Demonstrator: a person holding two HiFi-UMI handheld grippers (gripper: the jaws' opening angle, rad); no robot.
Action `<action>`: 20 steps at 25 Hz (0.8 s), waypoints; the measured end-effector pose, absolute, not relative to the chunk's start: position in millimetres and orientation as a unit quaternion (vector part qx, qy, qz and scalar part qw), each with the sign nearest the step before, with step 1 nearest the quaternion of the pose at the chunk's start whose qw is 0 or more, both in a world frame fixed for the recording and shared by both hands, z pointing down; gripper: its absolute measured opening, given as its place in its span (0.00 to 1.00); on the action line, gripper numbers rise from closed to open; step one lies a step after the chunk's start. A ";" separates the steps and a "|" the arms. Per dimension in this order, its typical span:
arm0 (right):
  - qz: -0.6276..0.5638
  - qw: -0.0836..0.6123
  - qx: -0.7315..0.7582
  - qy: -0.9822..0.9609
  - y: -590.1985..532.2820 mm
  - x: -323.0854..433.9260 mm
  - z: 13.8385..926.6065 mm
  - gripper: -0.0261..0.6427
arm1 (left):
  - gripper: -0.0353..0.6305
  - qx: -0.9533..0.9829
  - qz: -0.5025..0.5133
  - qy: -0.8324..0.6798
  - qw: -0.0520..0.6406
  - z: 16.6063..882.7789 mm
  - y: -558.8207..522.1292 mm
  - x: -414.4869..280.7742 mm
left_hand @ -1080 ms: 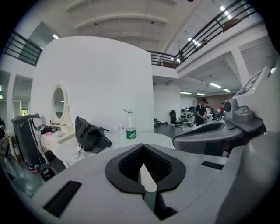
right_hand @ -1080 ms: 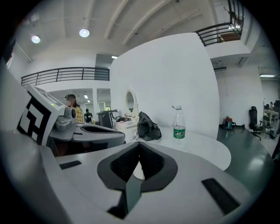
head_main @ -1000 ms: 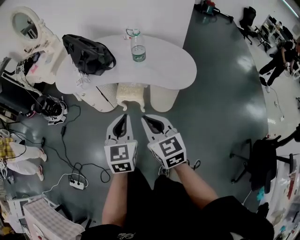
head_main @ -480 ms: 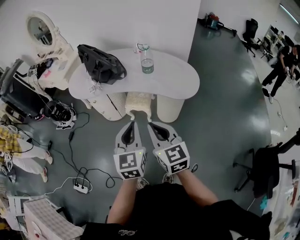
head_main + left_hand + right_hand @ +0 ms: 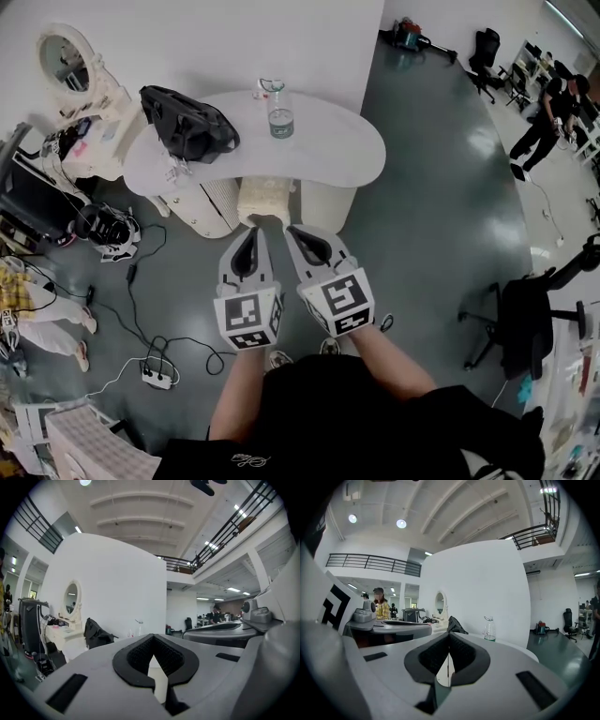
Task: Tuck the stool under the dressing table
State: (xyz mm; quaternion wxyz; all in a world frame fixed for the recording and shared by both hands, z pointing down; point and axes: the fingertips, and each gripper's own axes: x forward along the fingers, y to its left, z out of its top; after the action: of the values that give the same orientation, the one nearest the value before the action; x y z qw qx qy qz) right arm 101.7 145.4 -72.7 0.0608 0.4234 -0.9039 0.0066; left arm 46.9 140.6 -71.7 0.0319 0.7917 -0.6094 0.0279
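The white kidney-shaped dressing table (image 5: 323,155) stands against the wall. The cream stool (image 5: 262,197) sits under its front edge, between the two round pedestals, with only its near side showing. My left gripper (image 5: 252,232) and right gripper (image 5: 292,232) hang side by side just in front of the stool, apart from it. Both are shut with nothing between the pads. In the left gripper view the shut left gripper (image 5: 157,663) points level at the table. The right gripper view shows the right gripper (image 5: 449,667) shut the same way.
A black bag (image 5: 187,122) and a water bottle (image 5: 279,114) stand on the tabletop. A mirrored vanity (image 5: 70,66) with clutter is at the left. A power strip (image 5: 155,375) and cables lie on the floor. A black office chair (image 5: 525,319) is at the right, and a person (image 5: 548,117) stands far back.
Both grippers have risen a little together in front of the stool and stayed shut. The stool has kept its place under the table.
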 end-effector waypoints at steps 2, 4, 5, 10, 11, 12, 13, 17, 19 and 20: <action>0.006 0.062 0.426 -0.902 144.8 102.7 -73.4 0.05 | 0.06 0.796 0.026 -0.604 0.030 -72.5 141.3 50.5; 0.006 0.060 0.428 -0.902 145.0 103.8 -73.5 0.05 | 0.06 0.799 0.024 -0.600 0.029 -73.2 142.3 53.2; 0.005 0.059 0.428 -0.902 145.3 104.7 -73.7 0.05 | 0.06 0.800 0.023 -0.599 0.030 -73.3 142.5 54.4; 0.010 0.054 0.430 -0.901 148.6 108.9 -72.4 0.05 | 0.06 0.803 0.027 -0.594 0.036 -67.6 143.3 59.0; 0.010 0.054 0.430 -0.901 148.8 109.6 -72.8 0.05 | 0.06 0.804 0.028 -0.594 0.036 -67.0 143.3 59.6; 0.009 0.054 0.430 -0.901 148.7 110.3 -73.5 0.05 | 0.06 0.804 0.028 -0.593 0.036 -67.0 143.2 60.3; 0.009 0.054 0.430 -0.901 148.8 111.0 -74.4 0.05 | 0.06 0.804 0.028 -0.593 0.037 -67.3 143.1 61.3; 0.005 0.056 0.434 -0.899 150.0 113.9 -75.7 0.05 | 0.06 0.805 0.032 -0.591 0.036 -68.1 144.0 64.9; 0.005 0.054 0.435 -0.899 149.7 112.4 -75.6 0.05 | 0.06 0.806 0.032 -0.590 0.033 -69.3 144.4 64.4; 0.004 0.053 0.434 -0.899 149.7 111.3 -75.7 0.05 | 0.06 0.806 0.032 -0.590 0.031 -70.1 144.9 63.9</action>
State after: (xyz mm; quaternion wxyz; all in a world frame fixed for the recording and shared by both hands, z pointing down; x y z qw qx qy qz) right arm 111.3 149.7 -75.7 0.0534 0.4344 -0.8991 0.0044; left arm 63.9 144.9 -70.1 0.0306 0.8060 -0.5903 0.0320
